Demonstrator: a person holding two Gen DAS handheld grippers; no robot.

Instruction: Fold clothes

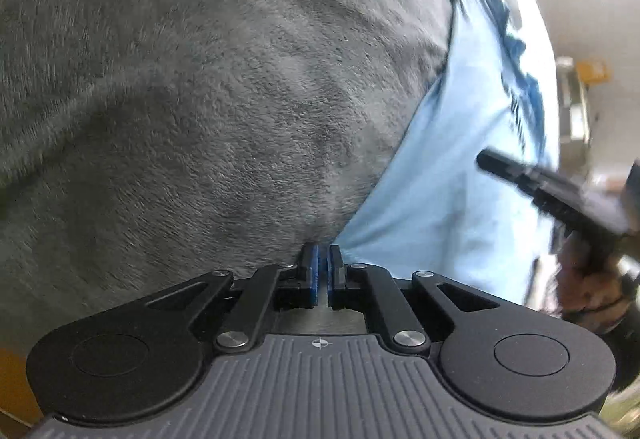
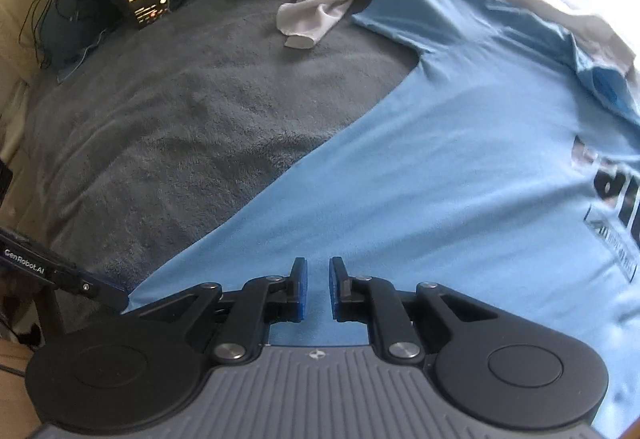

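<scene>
The light blue T-shirt [image 2: 420, 159] lies spread on the grey blanket [image 2: 200, 119], ahead and right of both tongs. Left gripper [image 1: 321, 259] is closed at the hem corner; whether cloth is pinched cannot be told. Right gripper [image 2: 317, 279] stands narrowly parted, empty. The fabric appears light, limp, likely to sag; hem corners and shoulders suit grasping.

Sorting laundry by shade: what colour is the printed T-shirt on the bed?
Light blue T-shirt with dark lettering; clearest in the right wrist view.
</scene>
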